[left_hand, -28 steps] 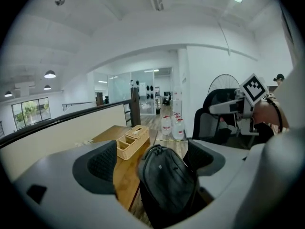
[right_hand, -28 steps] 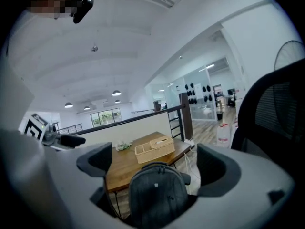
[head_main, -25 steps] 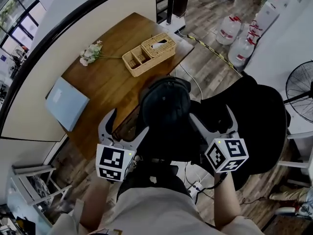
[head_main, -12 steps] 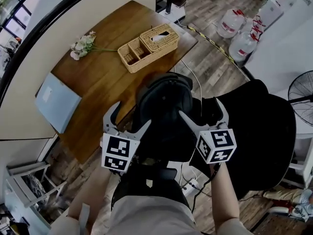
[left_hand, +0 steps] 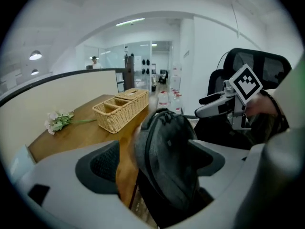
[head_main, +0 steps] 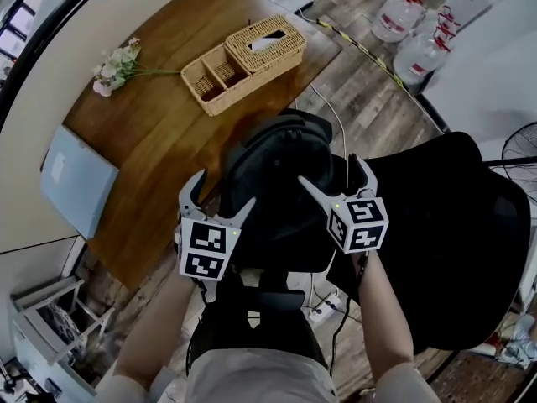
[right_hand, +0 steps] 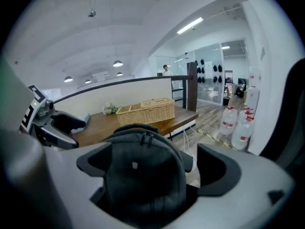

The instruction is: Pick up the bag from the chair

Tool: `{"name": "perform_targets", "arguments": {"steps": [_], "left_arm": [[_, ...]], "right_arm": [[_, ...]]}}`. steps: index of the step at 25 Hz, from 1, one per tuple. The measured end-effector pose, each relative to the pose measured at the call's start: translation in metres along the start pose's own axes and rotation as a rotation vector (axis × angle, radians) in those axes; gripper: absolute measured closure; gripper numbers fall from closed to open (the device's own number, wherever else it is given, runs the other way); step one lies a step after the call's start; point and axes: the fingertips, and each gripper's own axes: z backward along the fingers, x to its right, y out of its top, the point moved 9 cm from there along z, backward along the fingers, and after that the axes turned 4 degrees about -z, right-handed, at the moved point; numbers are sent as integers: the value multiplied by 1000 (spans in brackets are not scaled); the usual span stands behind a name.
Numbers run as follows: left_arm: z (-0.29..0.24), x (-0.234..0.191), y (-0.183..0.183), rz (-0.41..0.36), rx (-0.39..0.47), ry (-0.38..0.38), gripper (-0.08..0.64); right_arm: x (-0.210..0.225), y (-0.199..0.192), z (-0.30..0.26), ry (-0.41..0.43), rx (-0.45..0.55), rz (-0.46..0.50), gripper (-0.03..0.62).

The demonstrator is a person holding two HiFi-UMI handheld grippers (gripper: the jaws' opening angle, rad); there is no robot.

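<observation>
Bag: a dark grey fabric backpack (head_main: 277,170) is seen standing upright, zip pulls at its top, just beside the tabletop's edge.
Support: it appears to be set on the seat of the black mesh office chair (head_main: 457,242), though that seat is mostly covered from above.
Left gripper: the left gripper (head_main: 223,193) is held released, jaws spread wide. The backpack is framed between them, and tabletop wood shows in the gap by one jaw.
Right gripper: the right gripper (head_main: 331,171) is likewise unclenched, jaws wide apart. The backpack is seen between them, with floor showing in the gap on one side.
Tabletop: the brown wooden tabletop (head_main: 159,133) is occupied by a woven wicker basket (head_main: 247,57), a small bunch of pale flowers (head_main: 116,60) and a flat pale blue folder (head_main: 77,179).
Floor: large clear plastic water jugs (head_main: 411,32) are spotted on the plank floor, well apart from the chair.
</observation>
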Motion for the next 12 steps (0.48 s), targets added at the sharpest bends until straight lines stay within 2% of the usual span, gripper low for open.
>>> {"name": "perform_targets", "arguments": {"steps": [3, 7, 12], "left_arm": [[-25, 0, -15, -5, -45, -25, 109], [-53, -5, -37, 29, -96, -36, 110], [-78, -7, -51, 67, -175, -19, 110]], "right_arm": [[10, -21, -28, -1, -44, -18, 35], [20, -44, -61, 7, -111, -96, 38], [33, -60, -87, -31, -159, -90, 41]]}}
